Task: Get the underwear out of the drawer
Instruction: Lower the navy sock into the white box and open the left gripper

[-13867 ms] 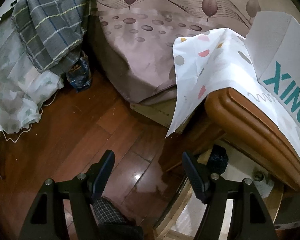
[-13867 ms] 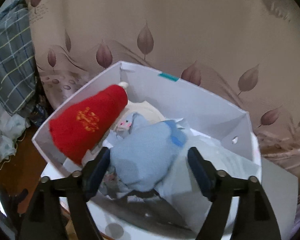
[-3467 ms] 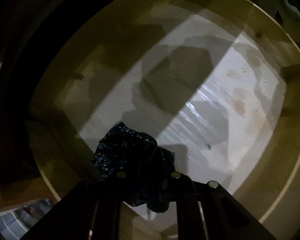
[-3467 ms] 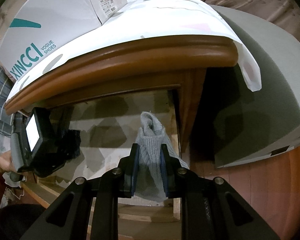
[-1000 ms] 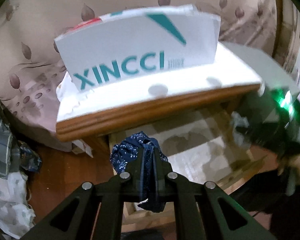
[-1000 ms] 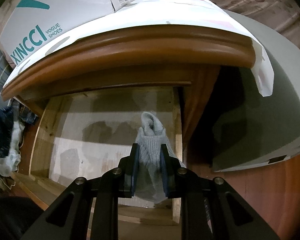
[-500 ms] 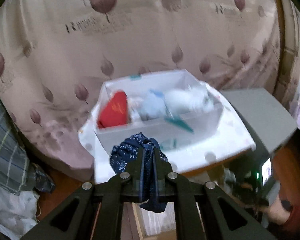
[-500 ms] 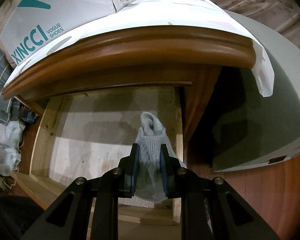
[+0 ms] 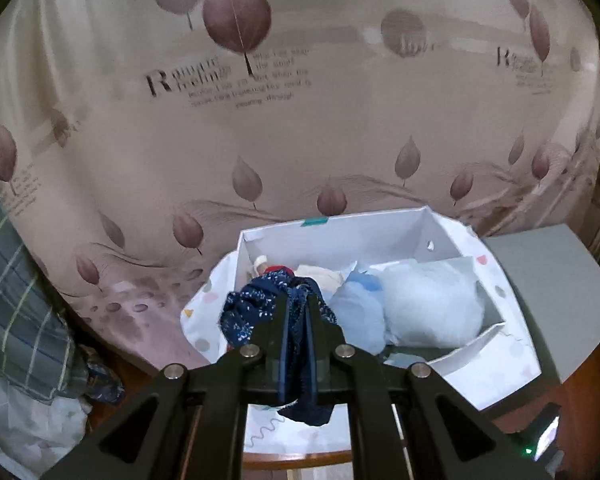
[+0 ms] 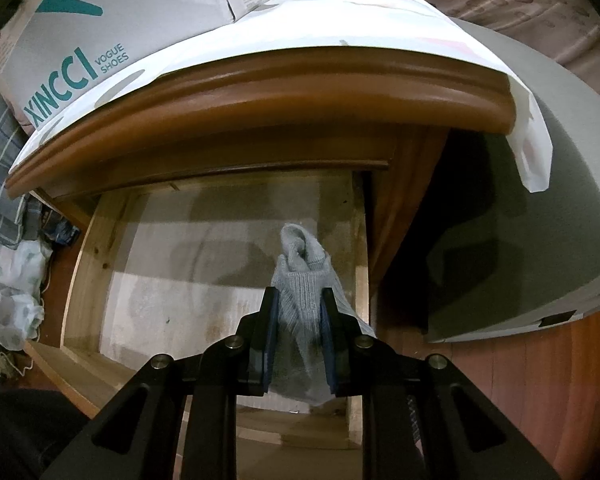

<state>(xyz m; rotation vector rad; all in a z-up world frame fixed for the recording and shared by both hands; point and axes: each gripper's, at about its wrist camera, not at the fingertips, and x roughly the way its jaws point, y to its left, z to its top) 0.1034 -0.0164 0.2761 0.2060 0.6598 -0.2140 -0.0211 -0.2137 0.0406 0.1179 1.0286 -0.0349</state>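
2 grippers clamped garments; we had lifted the left gripper (image 9: 296, 320) with underwear (image 9: 260, 304) from the drawer (image 10: 88, 264) over the box (image 9: 340, 236); right gripper (image 10: 298, 320) pinched grey cloth (image 10: 302, 272).

The left gripper (image 9: 296, 312) sat low at centre frame, jaws clamped tight; the right gripper (image 10: 299, 300), likewise low-centre, pinched nearly closed.

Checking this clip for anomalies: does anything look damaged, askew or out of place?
One oddity: the right gripper is shut on a grey ribbed knit item that looks more like a sock than underwear. The shoebox front wall is torn, flapping outward.
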